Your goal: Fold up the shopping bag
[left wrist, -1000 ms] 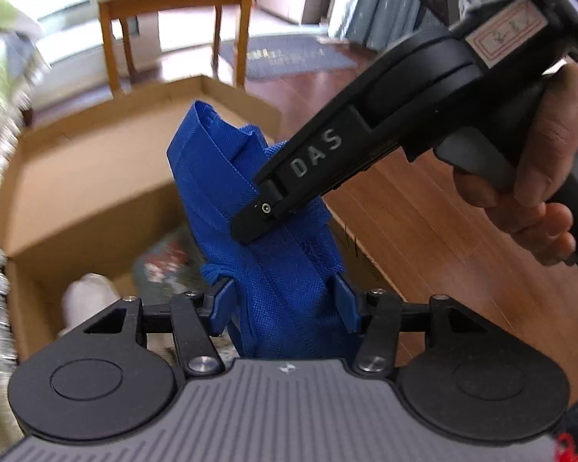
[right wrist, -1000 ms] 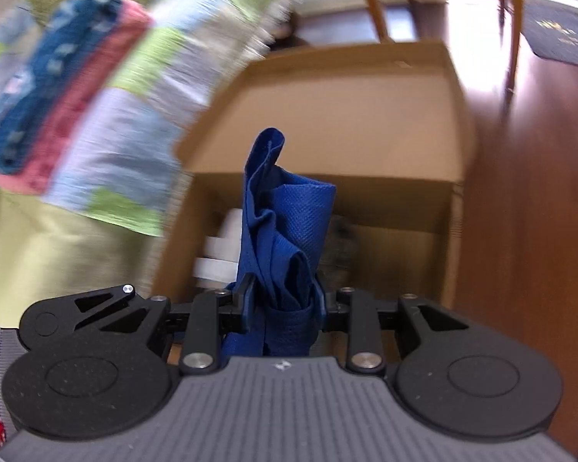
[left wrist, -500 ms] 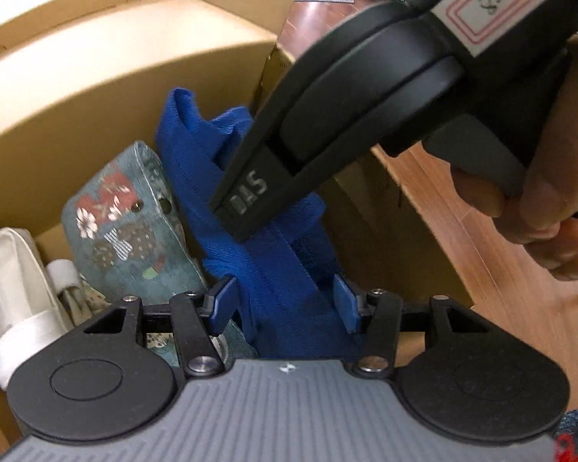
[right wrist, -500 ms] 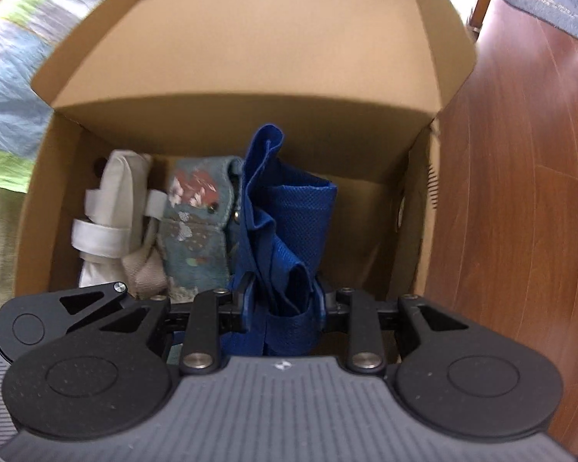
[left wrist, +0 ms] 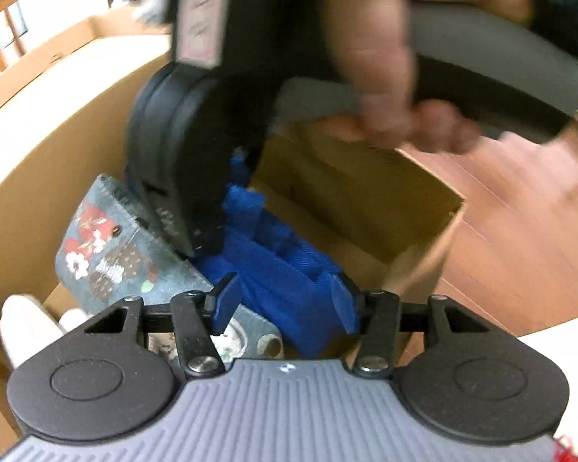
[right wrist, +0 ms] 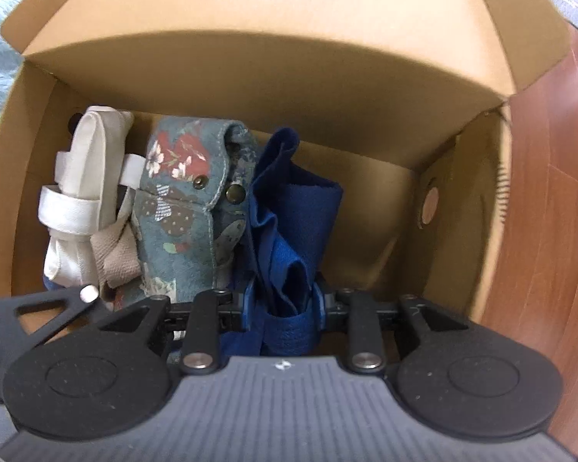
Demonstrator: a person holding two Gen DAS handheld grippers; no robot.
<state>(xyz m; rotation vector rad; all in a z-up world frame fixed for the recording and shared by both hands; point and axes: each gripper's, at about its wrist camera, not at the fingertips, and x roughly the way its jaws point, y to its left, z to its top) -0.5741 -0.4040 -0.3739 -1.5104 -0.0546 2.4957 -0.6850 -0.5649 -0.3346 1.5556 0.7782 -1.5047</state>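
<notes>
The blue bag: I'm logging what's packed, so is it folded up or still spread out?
Folded. The blue bag is a compact bundle pinched in the right gripper, standing upright in the cardboard box beside the floral bag.

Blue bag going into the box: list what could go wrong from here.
1. The folded blue bag is only loosely bundled, so it may spring open once the right gripper lets go.
2. It presses against the floral pouch, which could snag or tip.
3. The left gripper, its jaws closing, sits close under the right one; they may collide.
</notes>
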